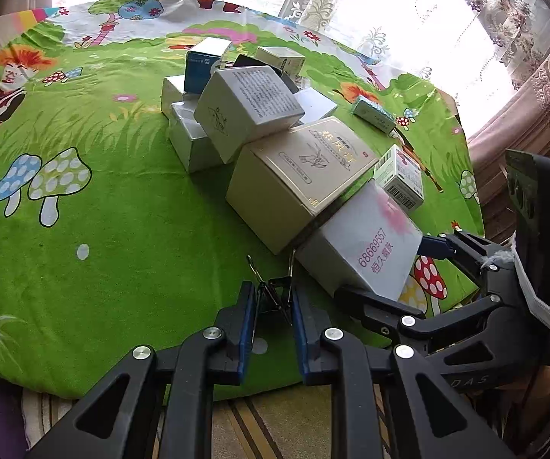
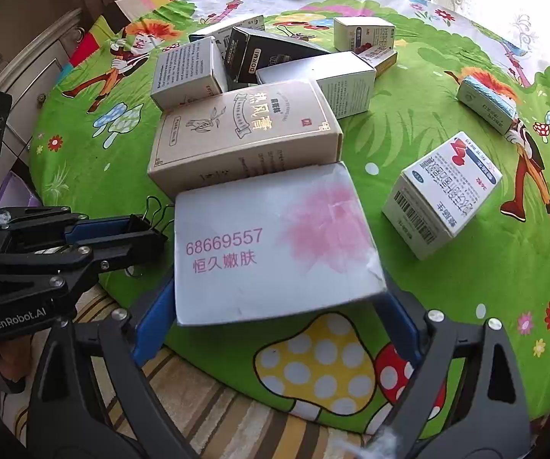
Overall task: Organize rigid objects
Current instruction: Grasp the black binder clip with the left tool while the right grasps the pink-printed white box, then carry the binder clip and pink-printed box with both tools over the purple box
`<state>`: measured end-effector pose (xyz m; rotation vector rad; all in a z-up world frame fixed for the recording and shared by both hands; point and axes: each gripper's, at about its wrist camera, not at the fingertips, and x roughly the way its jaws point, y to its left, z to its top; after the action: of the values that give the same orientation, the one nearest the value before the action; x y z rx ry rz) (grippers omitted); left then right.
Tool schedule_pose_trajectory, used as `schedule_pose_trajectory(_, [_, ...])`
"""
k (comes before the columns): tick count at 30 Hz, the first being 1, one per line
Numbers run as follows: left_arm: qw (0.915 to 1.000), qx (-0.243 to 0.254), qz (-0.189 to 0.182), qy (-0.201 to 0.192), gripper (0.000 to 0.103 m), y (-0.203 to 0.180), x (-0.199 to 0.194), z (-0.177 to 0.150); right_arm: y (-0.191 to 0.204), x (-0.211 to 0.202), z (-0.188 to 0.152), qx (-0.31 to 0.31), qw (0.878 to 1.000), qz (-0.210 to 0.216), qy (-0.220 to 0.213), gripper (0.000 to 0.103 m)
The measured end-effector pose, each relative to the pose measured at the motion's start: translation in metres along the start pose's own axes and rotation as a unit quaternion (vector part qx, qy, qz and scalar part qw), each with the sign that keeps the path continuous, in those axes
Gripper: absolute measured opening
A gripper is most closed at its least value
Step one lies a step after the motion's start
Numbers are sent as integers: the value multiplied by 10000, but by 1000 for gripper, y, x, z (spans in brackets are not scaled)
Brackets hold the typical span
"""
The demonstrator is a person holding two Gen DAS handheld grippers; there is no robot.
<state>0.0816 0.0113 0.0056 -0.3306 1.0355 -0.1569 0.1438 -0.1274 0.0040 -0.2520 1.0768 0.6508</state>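
A white box with pink print "68669557" (image 2: 275,241) lies at the near edge of the table, against a beige box (image 2: 244,134). My right gripper (image 2: 275,321) is shut on the white box, one blue pad on each side; both also show in the left wrist view, the box (image 1: 366,244) and the gripper (image 1: 389,275). My left gripper (image 1: 273,306) is shut on a black binder clip (image 1: 275,298) just left of the white box; the clip also shows in the right wrist view (image 2: 145,225).
Several more boxes lie in a row behind the beige one: a grey box (image 1: 248,107), a black box (image 2: 263,57), white boxes (image 2: 336,80). A white medicine box (image 2: 443,195) and a small blue-topped box (image 2: 489,103) lie apart at the right. The green cartoon tablecloth (image 1: 83,229) covers the round table.
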Motion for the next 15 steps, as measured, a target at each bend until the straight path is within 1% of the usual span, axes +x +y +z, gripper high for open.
schedule_pose_trajectory(9, [9997, -206, 51, -133, 19, 3, -22, -17, 2, -15, -7, 76, 9998, 69, -150, 95])
schedule_pose_trajectory(15, [9992, -301, 73, -269, 19, 3, -40, -31, 13, -28, -15, 56, 9996, 152, -236, 95])
